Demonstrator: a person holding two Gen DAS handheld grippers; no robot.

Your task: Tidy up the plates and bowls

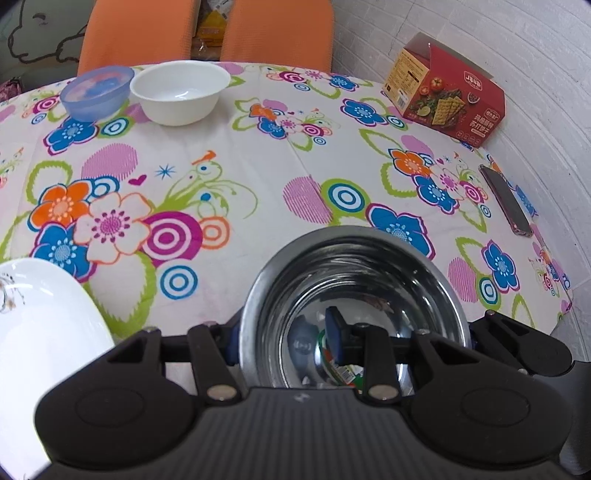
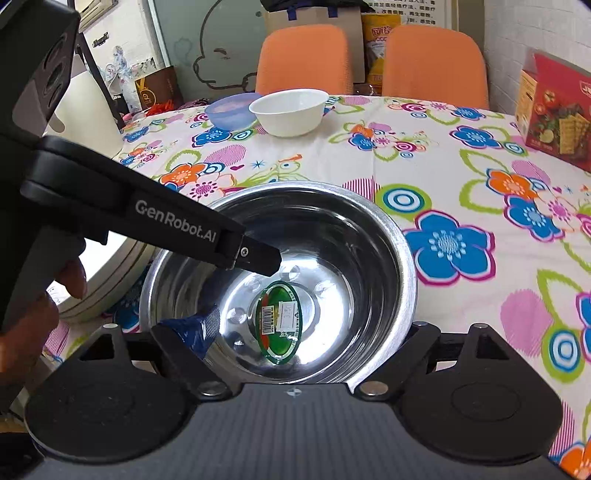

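A steel bowl (image 1: 369, 266) (image 2: 351, 229) with a green sticker (image 2: 280, 321) inside sits right in front of both cameras. My left gripper (image 1: 284, 338) is shut on its rim, one blue pad (image 1: 334, 332) inside and the other finger outside. From the right wrist view that gripper (image 2: 258, 256) reaches in from the left. My right gripper (image 2: 303, 328) is open and spans the bowl's near side without gripping. A white plate (image 1: 44, 332) (image 2: 107, 266) lies just left of the bowl. A white bowl (image 1: 181, 92) (image 2: 290, 110) and a blue translucent bowl (image 1: 96, 92) (image 2: 229, 110) stand at the far edge.
A flowered tablecloth (image 1: 258, 177) covers the table. A red cracker box (image 1: 447, 96) (image 2: 554, 110) stands at the far right, with a phone (image 1: 506, 199) near the right edge. Two orange chairs (image 1: 136, 33) (image 2: 303, 55) are behind the table. A person's hand (image 2: 62, 284) holds the left gripper's handle.
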